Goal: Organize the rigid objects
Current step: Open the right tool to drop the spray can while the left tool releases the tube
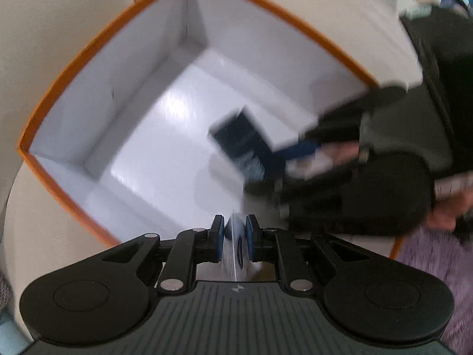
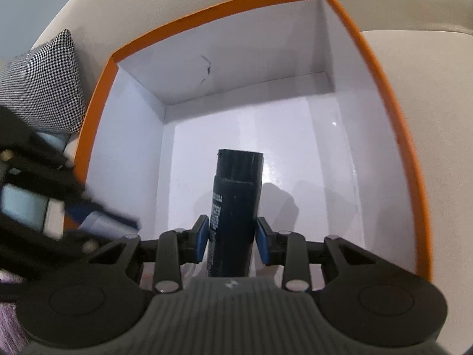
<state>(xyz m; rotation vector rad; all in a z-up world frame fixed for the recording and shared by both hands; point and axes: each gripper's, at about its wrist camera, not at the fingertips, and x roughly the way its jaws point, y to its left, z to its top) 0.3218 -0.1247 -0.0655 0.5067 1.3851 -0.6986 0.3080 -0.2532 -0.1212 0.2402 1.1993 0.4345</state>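
Note:
An open white box with an orange rim [image 1: 74,68] [image 2: 384,94] sits on a beige cushion, and both grippers hang over it. My right gripper [image 2: 232,232] is shut on a dark bottle [image 2: 236,195] with small print on its side. The bottle points into the box above the bare white floor. In the left wrist view the bottle [image 1: 239,142] and the right gripper [image 1: 267,174] come in blurred from the right. My left gripper [image 1: 235,224] points straight down, shut on a thin pale flat thing [image 1: 236,251] seen edge-on. In the right wrist view the left gripper [image 2: 97,222] is a blur at the left.
Beige sofa cushions [image 2: 428,118] surround the box. A black-and-white checked pillow [image 2: 44,88] lies left of it. A purple rug [image 1: 437,266] shows at the lower right, and a person's hand [image 1: 452,207] holds the right gripper.

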